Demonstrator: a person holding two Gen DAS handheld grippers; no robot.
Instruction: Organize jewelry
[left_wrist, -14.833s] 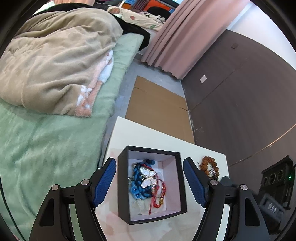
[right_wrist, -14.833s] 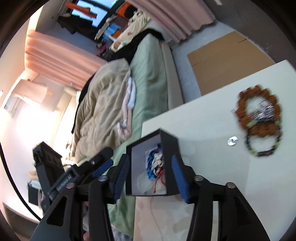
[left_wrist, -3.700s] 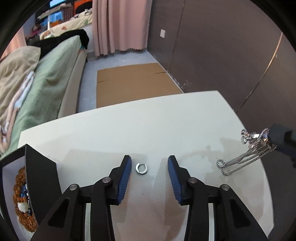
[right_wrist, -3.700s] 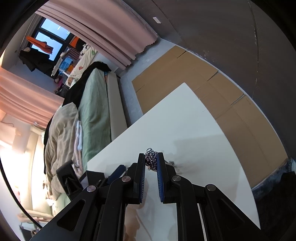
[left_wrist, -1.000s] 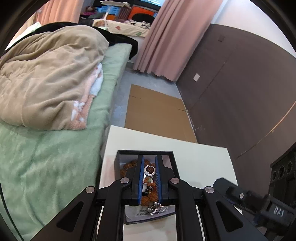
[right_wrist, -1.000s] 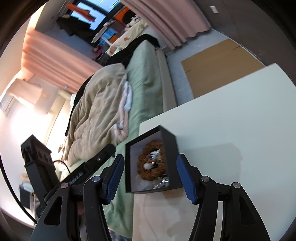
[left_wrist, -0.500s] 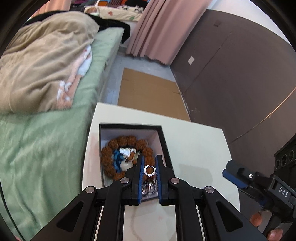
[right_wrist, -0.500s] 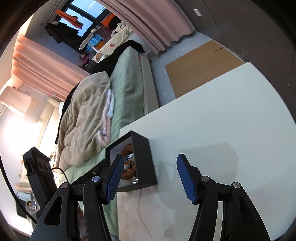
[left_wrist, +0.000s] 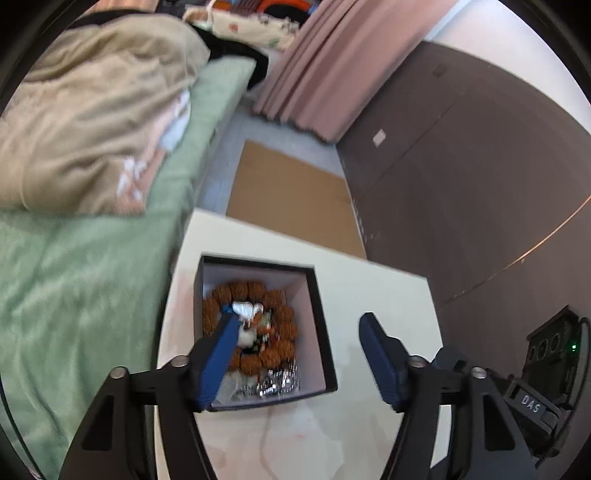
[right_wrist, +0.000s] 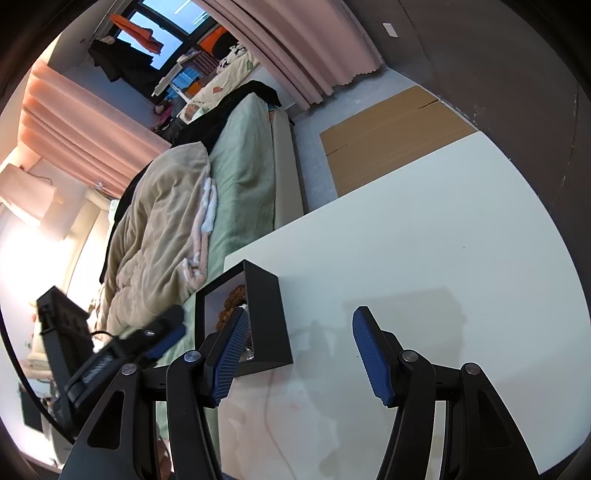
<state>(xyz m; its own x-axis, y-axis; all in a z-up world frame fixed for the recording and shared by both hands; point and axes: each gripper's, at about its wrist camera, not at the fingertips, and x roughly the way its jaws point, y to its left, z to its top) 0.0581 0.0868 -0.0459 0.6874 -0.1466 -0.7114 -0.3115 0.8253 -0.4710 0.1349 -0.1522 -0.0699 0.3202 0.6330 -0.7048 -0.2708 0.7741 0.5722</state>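
Beads (left_wrist: 248, 291) fill our black box (left_wrist: 320, 321).
Our left claw (left_wrist: 297, 343) is opening above it, holding nothing; our right claw (right_wrist: 297, 349) hangs open, empty.

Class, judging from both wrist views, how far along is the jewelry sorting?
Nearly done. The black box holds the brown bead bracelet, silver chains and smaller pieces. The left gripper is opening above it with nothing between its fingers; the right gripper is open and holds nothing. No loose jewelry shows on the white table.
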